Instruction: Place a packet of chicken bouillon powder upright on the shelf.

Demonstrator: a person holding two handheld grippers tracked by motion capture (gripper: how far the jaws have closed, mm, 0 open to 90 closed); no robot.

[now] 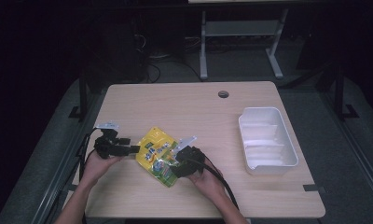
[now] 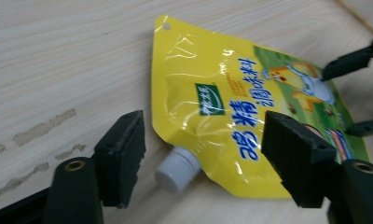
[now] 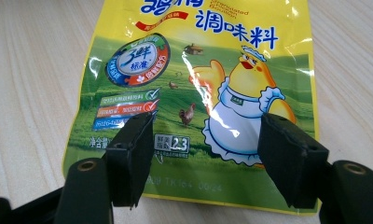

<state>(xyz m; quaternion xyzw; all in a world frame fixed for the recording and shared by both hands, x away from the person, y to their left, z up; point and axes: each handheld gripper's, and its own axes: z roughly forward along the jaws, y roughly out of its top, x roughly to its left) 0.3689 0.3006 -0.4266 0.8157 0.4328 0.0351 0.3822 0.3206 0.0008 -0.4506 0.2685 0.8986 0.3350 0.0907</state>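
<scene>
Yellow spout pouch (image 1: 157,156) lies flat on the worktop (image 1: 189,107), front-left of centre, long axis diagonal. White cap (image 2: 177,169) end points toward the left tool (image 1: 134,149); bottom seam toward the right tool (image 1: 175,160). Left tool's jaws are spread either side of the cap, not touching. Right tool's jaws gape over the bottom edge. White tray (image 1: 266,140) sits well apart, at right.
</scene>
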